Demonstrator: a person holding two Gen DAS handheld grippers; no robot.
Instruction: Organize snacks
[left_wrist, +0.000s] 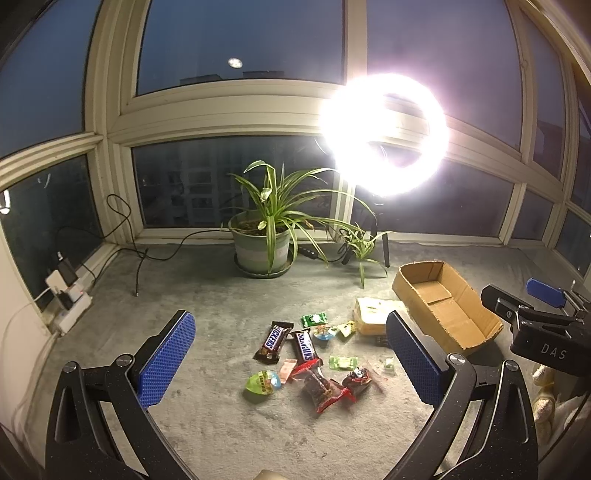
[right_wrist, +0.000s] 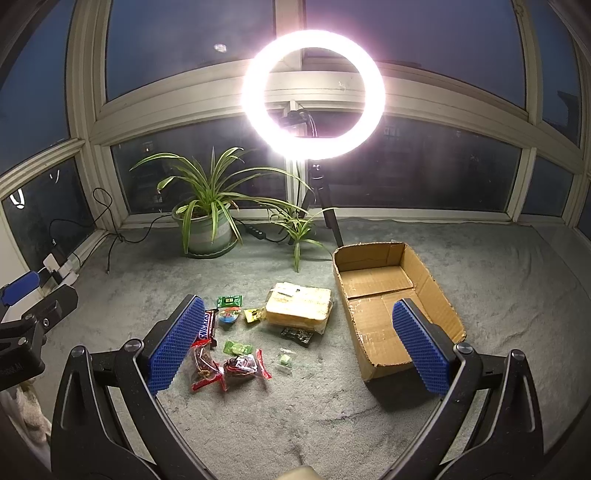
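1. Both tools are released and hold nothing. The left gripper (left_wrist: 291, 365) has its blue pads spread wide in the lower half of the left wrist view, and the right gripper (right_wrist: 299, 343) is spread just as wide in the lower half of the right wrist view.
2. The snacks lie loose on the grey carpet (left_wrist: 207, 413) at lower centre of the left view: two chocolate bars (left_wrist: 275, 339) side by side, a green egg-shaped candy (left_wrist: 263, 384) below them, two red-edged bags of dried fruit (left_wrist: 325, 391), a few small green packets (left_wrist: 314, 319), and a pale wrapped block (right_wrist: 299, 308) nearest the box.
3. The cardboard box (right_wrist: 380, 291) sits empty at centre right of the right view, open side up, just beside the pale block. I judge it to be where the snacks go, so nothing is sorted yet.
4. Risks from here:
   - The small pieces lie close or touching, so a wide jaw coming down could pinch two at once or push neighbours away.
   - Thin, flat wrappers on soft pile may slip out of the pads or be pressed into the carpet.
   - The glossy bags could crumple and slide if gripped at a corner.
   - The box has a torn near edge; a drop made low could catch it and shift the box.
   - The ring light (right_wrist: 314, 94) at upper centre glares strongly and may wash out shiny wrappers.
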